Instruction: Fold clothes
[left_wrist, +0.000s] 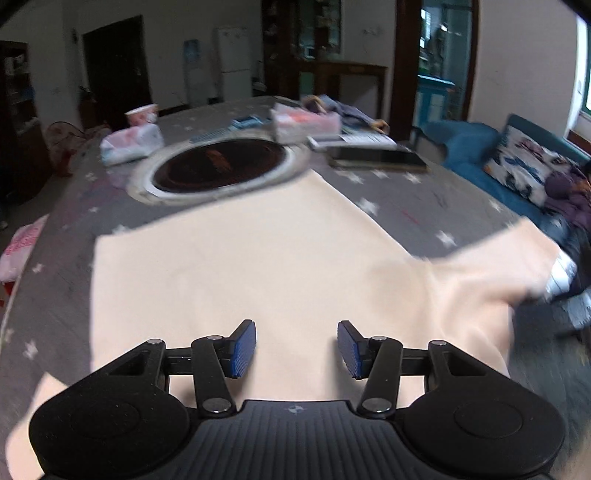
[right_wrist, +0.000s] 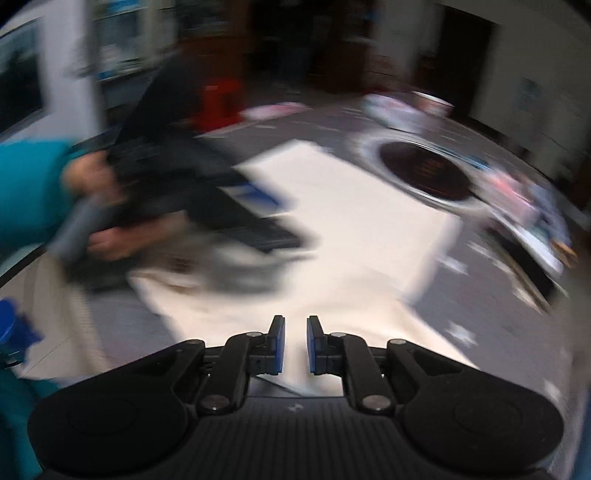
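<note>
Pale peach garment spread flat across centre frame on a grey star-patterned desk, one sleeve trailing toward the right edge. Left gripper at bottom centre, released, blue pads apart above the cloth, nothing between. Right gripper at bottom centre of its blurred view, pads narrowly apart; cloth grasped or not: cannot tell. Round dark inset upper centre.

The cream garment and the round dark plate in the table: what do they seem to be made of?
The garment looks like soft matte knit fabric: it lies limp and one side drapes. The round plate looks like dark glass, perhaps a built-in cooker: it is glossy and reflects light, inside a pale ring.
</note>
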